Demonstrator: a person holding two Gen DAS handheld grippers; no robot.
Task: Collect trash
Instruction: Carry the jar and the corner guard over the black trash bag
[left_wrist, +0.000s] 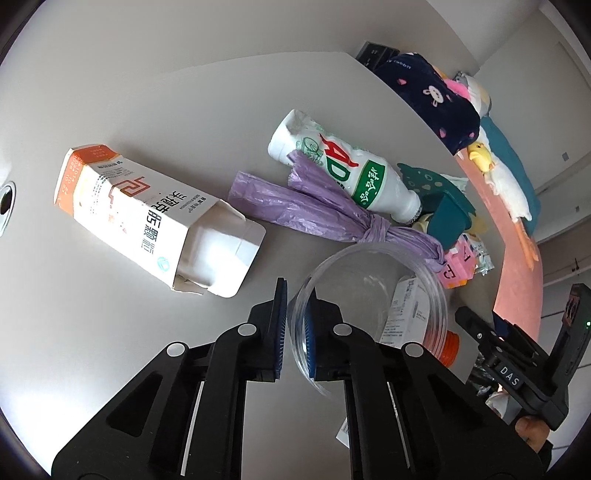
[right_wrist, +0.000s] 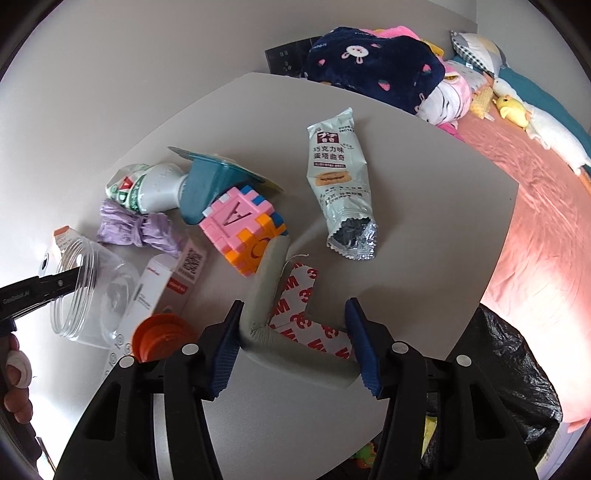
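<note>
My left gripper (left_wrist: 295, 295) is shut on the rim of a clear plastic jar (left_wrist: 373, 291), one finger outside and one inside; the jar also shows in the right wrist view (right_wrist: 88, 291), lifted at the left. My right gripper (right_wrist: 293, 325) is open around a grey L-shaped foam corner guard (right_wrist: 269, 295) with red-printed 3M backing, lying on the white table (right_wrist: 424, 229). An open snack wrapper (right_wrist: 340, 184), a white AD bottle (left_wrist: 340, 166), a knotted purple bag (left_wrist: 314, 210) and an open orange-white carton (left_wrist: 147, 218) lie on the table.
A pink-orange puzzle cube (right_wrist: 247, 229), a teal plastic piece (right_wrist: 210, 184), a small white box (right_wrist: 166, 284) and an orange cap (right_wrist: 162, 336) crowd the table's left. A black trash bag (right_wrist: 513, 373) hangs past the right edge. A bed (right_wrist: 546, 206) with plush toys lies behind.
</note>
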